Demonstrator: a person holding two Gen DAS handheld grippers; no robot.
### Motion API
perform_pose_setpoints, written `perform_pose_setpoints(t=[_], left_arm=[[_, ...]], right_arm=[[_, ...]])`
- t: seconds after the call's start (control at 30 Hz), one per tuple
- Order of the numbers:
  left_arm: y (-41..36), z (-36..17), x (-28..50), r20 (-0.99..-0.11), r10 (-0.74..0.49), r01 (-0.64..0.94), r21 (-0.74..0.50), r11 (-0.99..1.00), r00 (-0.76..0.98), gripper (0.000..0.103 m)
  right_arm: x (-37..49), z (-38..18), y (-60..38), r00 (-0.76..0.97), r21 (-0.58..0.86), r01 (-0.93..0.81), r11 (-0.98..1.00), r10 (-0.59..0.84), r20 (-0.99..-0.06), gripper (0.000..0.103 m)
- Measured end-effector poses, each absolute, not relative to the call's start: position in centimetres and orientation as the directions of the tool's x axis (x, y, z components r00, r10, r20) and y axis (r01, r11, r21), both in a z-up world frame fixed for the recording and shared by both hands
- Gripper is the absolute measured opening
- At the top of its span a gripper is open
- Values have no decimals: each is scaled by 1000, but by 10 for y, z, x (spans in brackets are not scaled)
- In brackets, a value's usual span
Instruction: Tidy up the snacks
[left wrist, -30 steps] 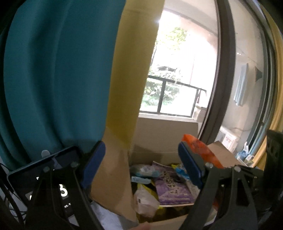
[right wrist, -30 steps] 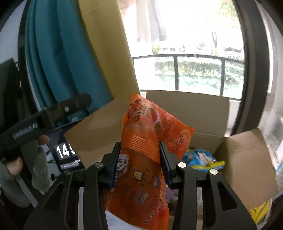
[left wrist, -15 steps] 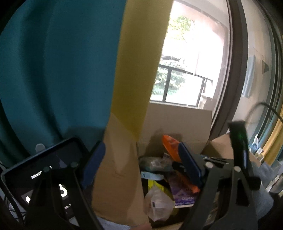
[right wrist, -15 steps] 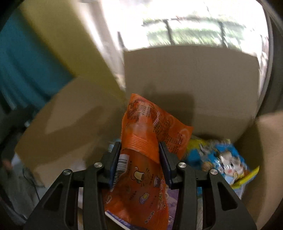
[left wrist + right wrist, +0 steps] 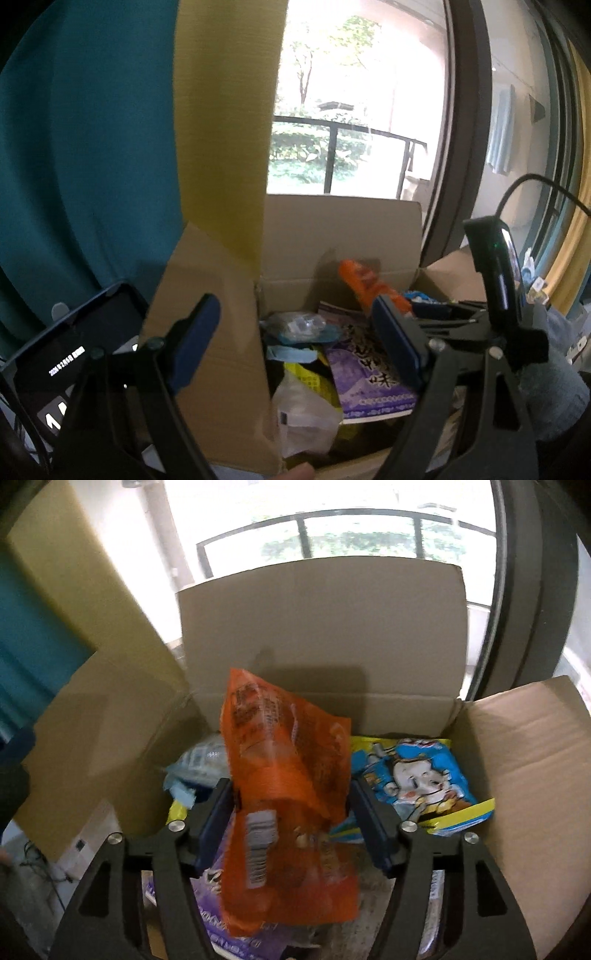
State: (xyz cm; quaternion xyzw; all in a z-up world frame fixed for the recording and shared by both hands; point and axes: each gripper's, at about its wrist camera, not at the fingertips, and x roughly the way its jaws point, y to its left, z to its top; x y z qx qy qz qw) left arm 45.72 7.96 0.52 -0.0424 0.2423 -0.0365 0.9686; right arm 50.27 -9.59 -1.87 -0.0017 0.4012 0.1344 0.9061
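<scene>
Right gripper (image 5: 291,819): jaws spread wide over the open cardboard box (image 5: 321,627). The orange snack bag (image 5: 288,797) stands between the blue pads with a gap showing at each side; whether either pad touches it cannot be told. The bag is upright, slightly blurred, its barcode facing the camera, its lower end down among the packets in the box.

Left gripper (image 5: 295,339): jaws wide apart, nothing between them, held at the near left corner of the same box, one finger outside the left flap.

Box contents, right wrist view: blue and yellow cartoon packet (image 5: 421,779) right of the orange bag, lying flat near the back wall; purple packet (image 5: 218,915) beneath and left of the bag; pale blue wrapper (image 5: 192,771) at the left side.

Box contents, left wrist view: purple packet with white lettering, clear plastic bag (image 5: 303,413) in front of it, yellow packet (image 5: 306,380) under both.

Surroundings: teal curtain (image 5: 85,147) and yellow curtain (image 5: 225,129) at left, phone screen (image 5: 55,365) beside the box, window with black railing (image 5: 332,155) behind.
</scene>
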Motion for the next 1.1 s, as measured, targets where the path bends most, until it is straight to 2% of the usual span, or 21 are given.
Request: perform_pose_setpoints(t=[0.53,0.83,0.97,1.0,1.07,1.1], left_arm=[[78,17,430,-447,-68,27,-97,995,892,85],[55,21,392,-435,-77,57,-58,997,897,85],[53,19,372,-436,-29,-6,-79,997,900,86],[54,19,364,-432,-19,-25,-95,995,901,86],[54,18,353,-434,-1,-48,-101,994,901,98],[53,18,348,-433,9,-57,-98,994,901,99]], right_arm=[[446,7,-86,701,47,-303,952,256,-666,70],[396,23,-95,750,-42,-277,960,189,-634,70],[372,30,-100,783,-82,-255,963,156,-602,70],[365,32,-103,788,-86,-252,964,154,-596,70],[354,35,-108,797,-81,-249,965,156,-584,70],[346,37,-111,803,-83,-245,966,155,-576,70]])
